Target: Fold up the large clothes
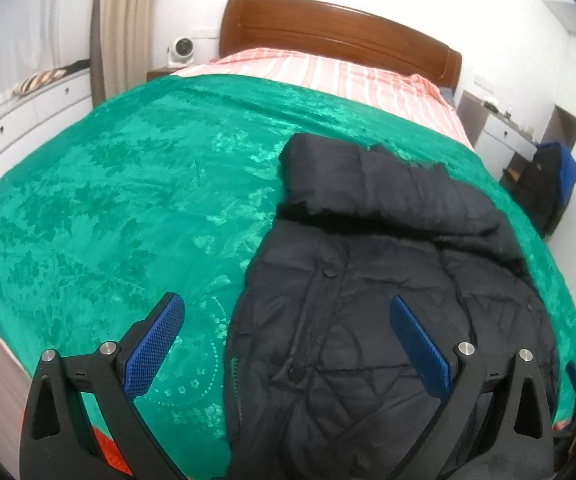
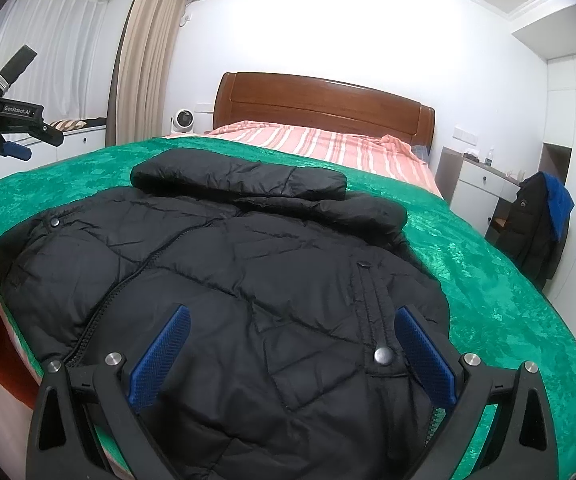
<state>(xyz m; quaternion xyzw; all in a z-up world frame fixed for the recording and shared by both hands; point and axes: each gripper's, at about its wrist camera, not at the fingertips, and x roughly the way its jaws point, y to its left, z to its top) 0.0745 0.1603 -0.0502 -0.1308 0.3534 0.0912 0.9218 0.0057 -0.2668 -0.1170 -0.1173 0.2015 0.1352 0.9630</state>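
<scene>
A black puffer jacket (image 2: 223, 280) lies spread on the green blanket (image 2: 488, 280) on the bed, its hood (image 2: 239, 176) folded toward the headboard. It also shows in the left wrist view (image 1: 368, 320), on the right half of the blanket (image 1: 107, 220). My left gripper (image 1: 288, 316) is open and empty, hovering above the jacket's left edge. My right gripper (image 2: 294, 320) is open and empty, just above the jacket's lower front. The left gripper also shows at the left edge of the right wrist view (image 2: 7, 120).
A wooden headboard (image 2: 320, 100) and striped pink sheet (image 2: 328, 140) lie beyond the blanket. A white nightstand (image 2: 476, 188) and a chair hung with dark and blue clothes (image 2: 540, 220) stand to the right. A white cabinet (image 1: 15, 128) and curtains (image 2: 147, 60) are at left.
</scene>
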